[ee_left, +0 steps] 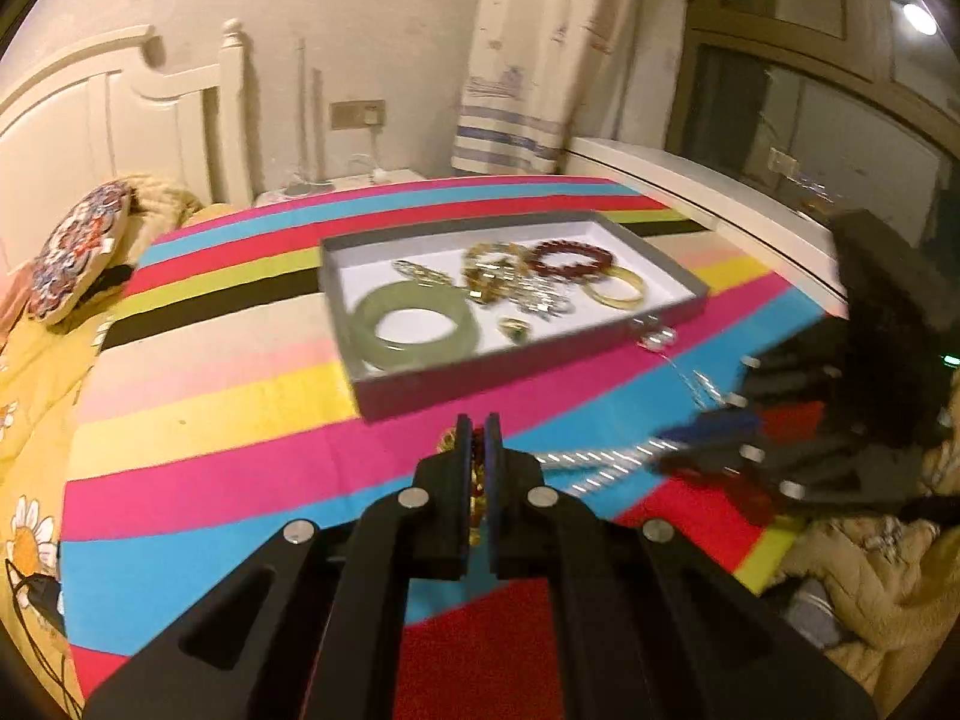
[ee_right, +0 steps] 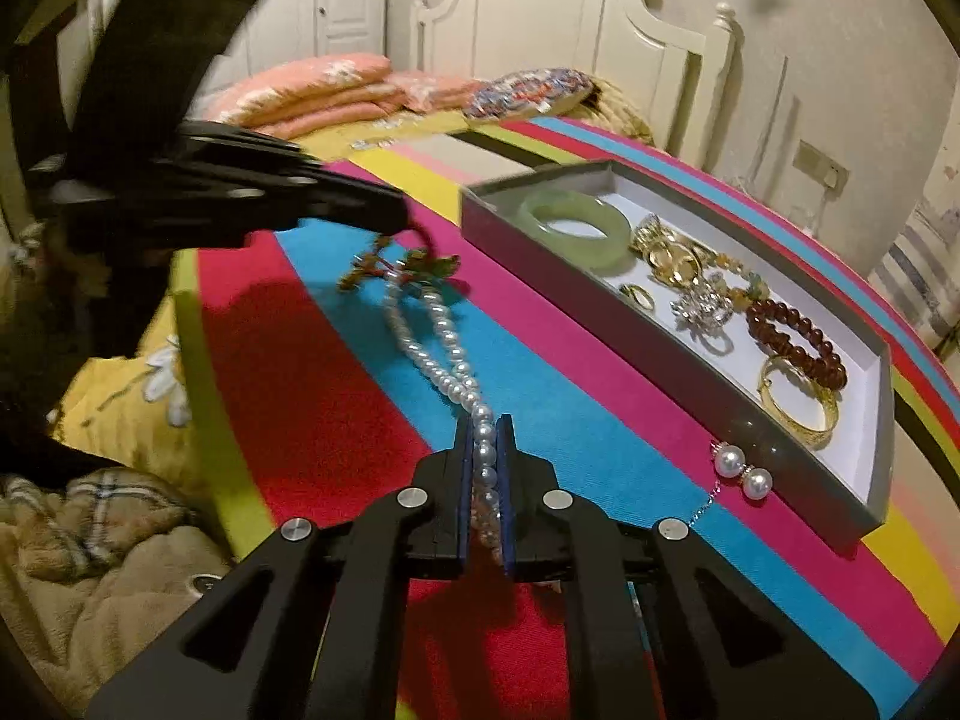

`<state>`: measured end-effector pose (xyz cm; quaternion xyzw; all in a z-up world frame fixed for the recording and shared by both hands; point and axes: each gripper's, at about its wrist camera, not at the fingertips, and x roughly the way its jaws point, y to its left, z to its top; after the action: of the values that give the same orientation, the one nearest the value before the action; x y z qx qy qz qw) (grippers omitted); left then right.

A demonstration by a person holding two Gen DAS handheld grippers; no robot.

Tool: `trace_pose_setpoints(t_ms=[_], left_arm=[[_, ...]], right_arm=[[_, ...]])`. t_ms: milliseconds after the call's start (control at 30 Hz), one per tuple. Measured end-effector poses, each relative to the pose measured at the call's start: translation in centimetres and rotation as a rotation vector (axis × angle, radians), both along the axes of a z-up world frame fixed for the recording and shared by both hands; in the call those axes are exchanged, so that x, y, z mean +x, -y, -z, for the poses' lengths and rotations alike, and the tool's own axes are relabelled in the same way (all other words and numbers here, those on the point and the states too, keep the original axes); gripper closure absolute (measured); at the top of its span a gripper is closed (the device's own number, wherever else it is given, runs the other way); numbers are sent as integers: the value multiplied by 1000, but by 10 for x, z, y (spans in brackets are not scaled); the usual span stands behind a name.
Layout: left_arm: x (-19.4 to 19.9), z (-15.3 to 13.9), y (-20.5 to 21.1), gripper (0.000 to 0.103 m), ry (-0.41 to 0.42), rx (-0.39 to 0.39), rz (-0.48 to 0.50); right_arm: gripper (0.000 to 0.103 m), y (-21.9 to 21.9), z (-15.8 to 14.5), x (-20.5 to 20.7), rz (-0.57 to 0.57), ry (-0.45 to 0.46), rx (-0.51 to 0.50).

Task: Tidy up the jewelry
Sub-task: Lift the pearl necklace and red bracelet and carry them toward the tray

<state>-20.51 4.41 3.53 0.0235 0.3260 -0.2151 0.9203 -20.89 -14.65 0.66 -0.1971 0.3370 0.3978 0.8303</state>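
Note:
A pearl necklace (ee_right: 447,354) lies stretched on the striped cloth, with a gold and red pendant (ee_right: 414,264) at its far end. My right gripper (ee_right: 485,426) is shut on the necklace's near end. My left gripper (ee_left: 478,426) is shut on the pendant end (ee_left: 477,480); it shows at upper left in the right wrist view (ee_right: 390,222). The pearl strand (ee_left: 600,459) runs right to the right gripper (ee_left: 672,441). A grey tray (ee_left: 432,393) holds a green jade bangle (ee_left: 414,327), a red bead bracelet (ee_left: 570,258), a gold bangle (ee_left: 618,291), rings and silver pieces.
A pair of pearl earrings (ee_right: 744,471) on a thin chain lies on the cloth just in front of the tray (ee_right: 780,504). The striped cloth (ee_left: 210,420) covers a bed with yellow bedding, pillows and a white headboard (ee_right: 570,18) behind. A beige blanket (ee_right: 90,552) lies lower left.

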Motion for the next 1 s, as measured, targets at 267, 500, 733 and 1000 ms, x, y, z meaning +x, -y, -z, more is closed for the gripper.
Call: trace_pose_setpoints(t_ms=[267,500,733,1000], left_arm=[[15,15,-9,100,-60,-19,-34],[17,23,-17,100,-90,-19,-76],[22,28,-27,103,-127,-39,-119],[20,27,-26,103,-118,-39,-121]], right_arm=[[95,23,-31,-14,4,46,136],[95,53,-56,-5,115,98,229],[95,66,-59,0,161,94,269],[95,68,-60,-2,166,102,260]])
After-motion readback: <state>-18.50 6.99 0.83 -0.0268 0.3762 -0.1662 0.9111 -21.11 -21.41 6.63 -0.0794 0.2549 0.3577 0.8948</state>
